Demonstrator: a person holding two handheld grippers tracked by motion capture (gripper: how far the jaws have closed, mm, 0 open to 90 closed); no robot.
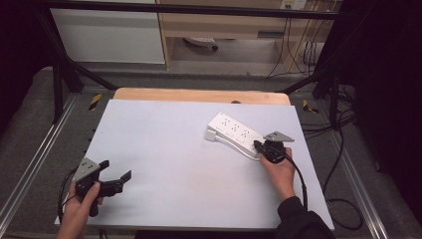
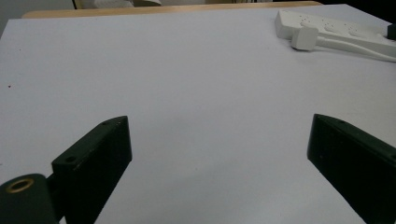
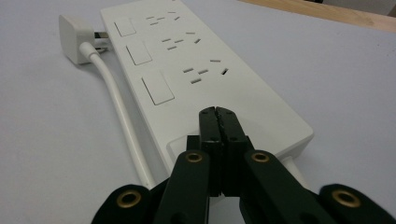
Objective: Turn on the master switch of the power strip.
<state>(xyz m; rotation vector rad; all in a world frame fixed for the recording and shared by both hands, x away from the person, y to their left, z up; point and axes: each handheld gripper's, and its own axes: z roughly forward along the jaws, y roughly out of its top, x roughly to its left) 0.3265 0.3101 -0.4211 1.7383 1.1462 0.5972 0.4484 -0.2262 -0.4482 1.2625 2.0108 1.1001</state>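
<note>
The long white plastic power strip (image 1: 234, 130) lies right of centre in the high view on the pale grey desk (image 1: 174, 164), its white plug (image 3: 76, 31) and cord beside it. My right gripper (image 3: 218, 114), jaws closed together on nothing, rests its tips on the strip's near end. I judge it a press: push straight down, steadily. My left gripper (image 1: 119, 174) waits at lower left, jaws wide apart.

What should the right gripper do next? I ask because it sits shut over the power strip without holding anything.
Probably ease the right gripper forward and press down on the nearest switch of the power strip. Its jaws are closed together, tips resting over the strip's near end just short of that switch, while the left gripper waits open, far off.
</note>
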